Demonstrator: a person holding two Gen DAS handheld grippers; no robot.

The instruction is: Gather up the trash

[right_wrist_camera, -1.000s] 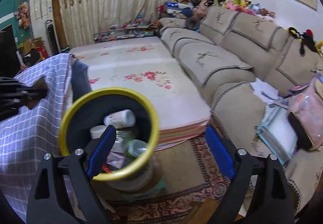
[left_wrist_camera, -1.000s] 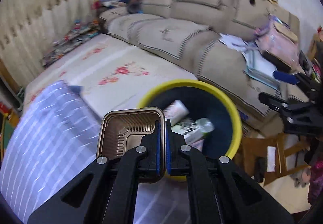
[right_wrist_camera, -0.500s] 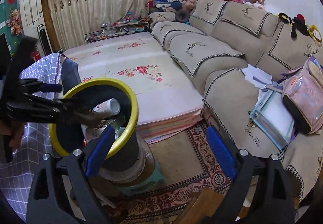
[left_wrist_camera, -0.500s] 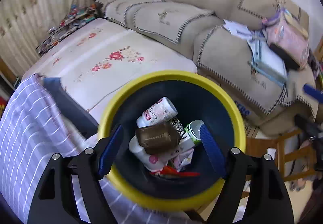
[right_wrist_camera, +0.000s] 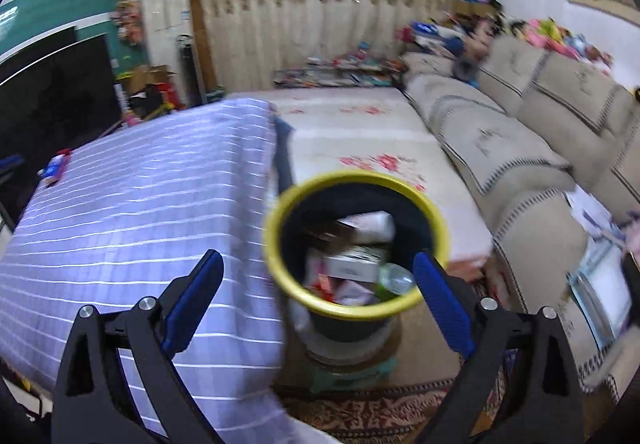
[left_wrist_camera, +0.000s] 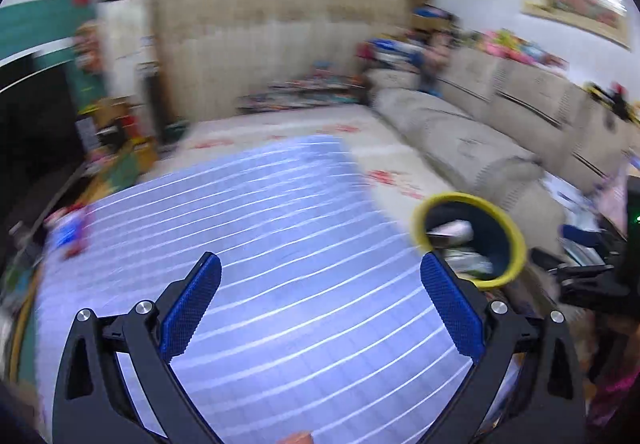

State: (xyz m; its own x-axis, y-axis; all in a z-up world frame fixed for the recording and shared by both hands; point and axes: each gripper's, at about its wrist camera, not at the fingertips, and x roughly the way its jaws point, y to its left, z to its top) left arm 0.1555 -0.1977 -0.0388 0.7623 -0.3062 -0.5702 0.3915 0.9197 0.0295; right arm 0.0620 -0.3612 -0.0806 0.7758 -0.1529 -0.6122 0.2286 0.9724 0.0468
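Two handheld grippers hang over a cluttered living room, both with nothing between their blue pads. The left gripper [left_wrist_camera: 320, 276] spreads its jaws wider still above a table draped in a purple striped cloth [left_wrist_camera: 280, 264]; its view is smeared with motion blur. The right gripper [right_wrist_camera: 316, 272] is also easing its jaws apart, with the cloth's near corner under its left finger and the bin behind its right one.

Just off the table's right edge stands the yellow-rimmed waste bin [right_wrist_camera: 280, 212], its dark interior holding the collected trash [right_wrist_camera: 356, 260]: a white can, a brown tray, a green-capped bottle and wrappers, all somewhat blurred. The bin sits raised on a stack of supports above a patterned rug [right_wrist_camera: 360, 412].

At the cloth's far left edge lies a small red and blue packet [right_wrist_camera: 56, 166]. A beige sectional sofa [right_wrist_camera: 500, 132] lines the right side, a floral mat [right_wrist_camera: 360, 148] beyond the bin.
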